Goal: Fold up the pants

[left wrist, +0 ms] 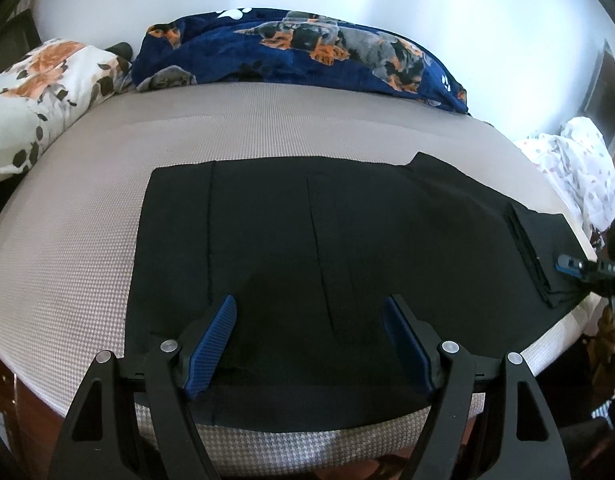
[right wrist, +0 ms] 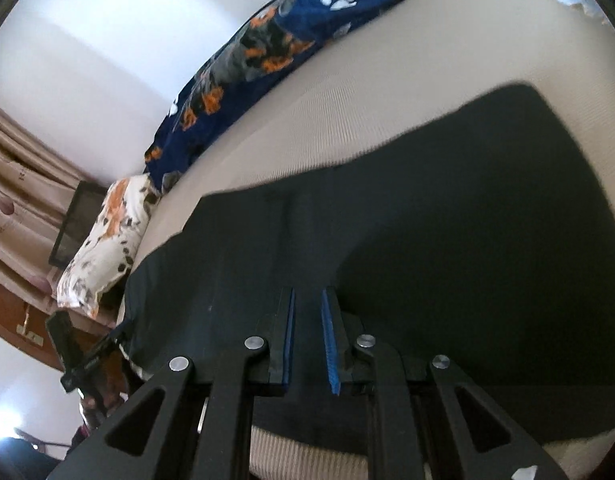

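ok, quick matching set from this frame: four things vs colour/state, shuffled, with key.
1. pants
2. blanket
3. pillow
4. left tool

A. white with orange flowers
B. open, above the cloth
C. black, spread flat on the bed
D. navy with a dog print

Pairs: 1-C, 2-D, 3-A, 4-B

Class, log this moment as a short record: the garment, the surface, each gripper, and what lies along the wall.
garment: black pants, spread flat
surface: bed with beige mattress cover
left gripper: open, over the pants' near edge
right gripper: jaws narrowly apart, low at the pants, grip unclear
along wall: navy dog-print blanket, floral pillow
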`<action>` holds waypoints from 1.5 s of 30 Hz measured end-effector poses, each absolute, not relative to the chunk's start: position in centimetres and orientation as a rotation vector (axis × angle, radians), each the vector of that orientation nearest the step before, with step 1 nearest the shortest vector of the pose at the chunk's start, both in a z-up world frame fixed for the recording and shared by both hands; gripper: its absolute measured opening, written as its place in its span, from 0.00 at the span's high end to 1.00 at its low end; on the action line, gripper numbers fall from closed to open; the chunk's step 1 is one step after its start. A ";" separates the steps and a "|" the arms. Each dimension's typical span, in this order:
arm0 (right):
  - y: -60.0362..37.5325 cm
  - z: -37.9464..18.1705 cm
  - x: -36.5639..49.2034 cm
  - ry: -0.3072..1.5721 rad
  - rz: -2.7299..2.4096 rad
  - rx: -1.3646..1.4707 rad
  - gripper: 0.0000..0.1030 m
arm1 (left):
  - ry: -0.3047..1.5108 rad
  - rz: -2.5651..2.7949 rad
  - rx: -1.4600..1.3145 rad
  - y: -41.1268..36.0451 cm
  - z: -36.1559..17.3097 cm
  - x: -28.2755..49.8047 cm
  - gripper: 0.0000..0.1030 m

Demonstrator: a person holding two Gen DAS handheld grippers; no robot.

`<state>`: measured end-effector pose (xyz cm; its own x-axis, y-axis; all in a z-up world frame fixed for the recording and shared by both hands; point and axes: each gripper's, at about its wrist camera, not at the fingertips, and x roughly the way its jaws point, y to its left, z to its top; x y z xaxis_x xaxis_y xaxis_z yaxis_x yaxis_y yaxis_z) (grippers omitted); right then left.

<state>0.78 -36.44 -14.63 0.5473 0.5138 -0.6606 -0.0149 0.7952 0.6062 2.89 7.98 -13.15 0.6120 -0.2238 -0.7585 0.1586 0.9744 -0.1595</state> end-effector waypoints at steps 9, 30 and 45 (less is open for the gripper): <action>-33.3 -12.6 -1.1 0.961 0.429 0.489 0.85 | 0.885 -0.232 -0.076 7.8 -13.1 2.8 0.26; -22.4 -11.8 -2.8 0.930 0.446 -0.328 0.71 | 0.896 -0.242 -0.100 8.1 -13.2 3.0 0.26; -23.0 -11.9 -1.8 0.976 0.462 -0.320 0.97 | 0.902 -0.244 -0.098 7.8 -13.3 3.0 0.26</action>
